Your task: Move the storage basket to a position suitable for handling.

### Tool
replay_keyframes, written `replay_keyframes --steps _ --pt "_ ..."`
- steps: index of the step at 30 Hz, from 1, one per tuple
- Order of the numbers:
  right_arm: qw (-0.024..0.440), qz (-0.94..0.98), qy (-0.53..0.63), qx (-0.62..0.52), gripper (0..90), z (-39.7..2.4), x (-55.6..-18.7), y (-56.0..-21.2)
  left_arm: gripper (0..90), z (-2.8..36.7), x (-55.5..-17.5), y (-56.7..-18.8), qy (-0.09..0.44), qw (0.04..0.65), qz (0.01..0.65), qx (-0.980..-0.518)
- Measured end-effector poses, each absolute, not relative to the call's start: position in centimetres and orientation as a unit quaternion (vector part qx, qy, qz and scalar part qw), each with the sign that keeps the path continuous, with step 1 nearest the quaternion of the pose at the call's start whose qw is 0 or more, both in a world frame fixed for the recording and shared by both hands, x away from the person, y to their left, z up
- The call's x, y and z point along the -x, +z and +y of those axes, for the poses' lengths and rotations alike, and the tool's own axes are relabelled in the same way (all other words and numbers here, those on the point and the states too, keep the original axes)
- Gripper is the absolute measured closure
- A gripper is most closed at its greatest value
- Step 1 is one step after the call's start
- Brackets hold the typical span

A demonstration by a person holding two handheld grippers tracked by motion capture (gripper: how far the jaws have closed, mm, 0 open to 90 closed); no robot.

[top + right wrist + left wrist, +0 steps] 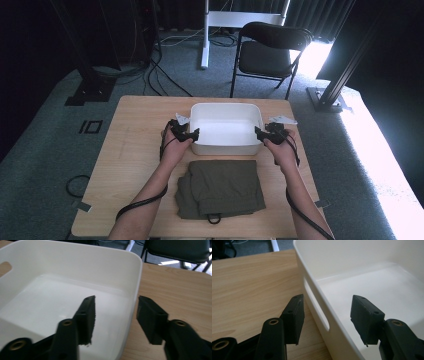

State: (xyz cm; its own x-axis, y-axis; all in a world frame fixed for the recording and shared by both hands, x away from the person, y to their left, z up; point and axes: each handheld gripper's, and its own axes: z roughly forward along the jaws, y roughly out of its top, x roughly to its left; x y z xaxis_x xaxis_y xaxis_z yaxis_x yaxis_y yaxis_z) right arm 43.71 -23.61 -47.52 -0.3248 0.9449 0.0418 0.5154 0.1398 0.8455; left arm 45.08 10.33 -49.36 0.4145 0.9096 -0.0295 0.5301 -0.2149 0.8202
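Observation:
A white plastic bin (226, 105) stands empty on the far half of the wooden table (130, 155). My left gripper (193, 134) sits at the bin's left wall (312, 290), one jaw outside by the handle slot and one inside, open with gaps on both sides (327, 315). My right gripper (259, 134) straddles the bin's right wall (132, 290) the same way, open and not pressing on it (116, 312). A folded olive-green garment (220, 187) lies on the table in front of the bin, between the person's forearms.
A black folding chair (270, 50) stands on the carpet beyond the table. A white stand leg (205, 35) and black frame feet are farther back. Cables trail from both grippers along the forearms. Bare tabletop lies left and right of the bin.

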Motion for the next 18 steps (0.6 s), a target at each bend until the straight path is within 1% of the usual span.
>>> replay_keyframes --steps 1,4,5,6,7,9,10,12,16,18 --pt "0.265 0.709 0.408 -0.510 41.8 -23.5 -43.7 -47.4 40.8 10.4 -45.0 -49.2 0.237 0.402 0.483 -0.741" --pt "0.260 0.713 0.419 -0.499 29.8 -23.3 -43.6 -47.2 38.4 10.6 -44.9 -48.8 0.232 0.417 0.475 -0.739" --pt "0.261 0.713 0.420 -0.497 23.3 -23.2 -43.6 -47.1 35.8 10.6 -44.8 -48.6 0.231 0.422 0.474 -0.738" --pt "0.263 0.706 0.427 -0.500 19.0 -23.1 -43.6 -47.1 30.2 10.6 -44.8 -48.5 0.230 0.421 0.474 -0.738" --pt "0.256 0.703 0.436 -0.501 18.9 -23.0 -43.6 -47.0 26.1 10.6 -44.7 -48.4 0.230 0.422 0.472 -0.739" --pt "0.255 0.706 0.436 -0.497 17.7 -22.9 -43.5 -47.0 26.1 10.6 -44.5 -48.2 0.219 0.426 0.472 -0.740" --pt "0.263 0.708 0.433 -0.493 17.1 -22.8 -43.4 -47.0 26.1 10.6 -44.4 -48.1 0.212 0.428 0.475 -0.739" --pt "0.257 0.708 0.435 -0.493 17.1 -22.8 -43.4 -47.0 26.1 10.6 -44.1 -47.8 0.197 0.431 0.480 -0.739" --pt "0.248 0.710 0.440 -0.490 17.0 -22.8 -43.1 -47.1 25.8 10.7 -43.7 -47.4 0.197 0.440 0.468 -0.740" --pt "0.246 0.708 0.443 -0.492 17.0 -22.9 -43.0 -47.2 18.5 10.7 -43.3 -47.2 0.189 0.448 0.468 -0.738"
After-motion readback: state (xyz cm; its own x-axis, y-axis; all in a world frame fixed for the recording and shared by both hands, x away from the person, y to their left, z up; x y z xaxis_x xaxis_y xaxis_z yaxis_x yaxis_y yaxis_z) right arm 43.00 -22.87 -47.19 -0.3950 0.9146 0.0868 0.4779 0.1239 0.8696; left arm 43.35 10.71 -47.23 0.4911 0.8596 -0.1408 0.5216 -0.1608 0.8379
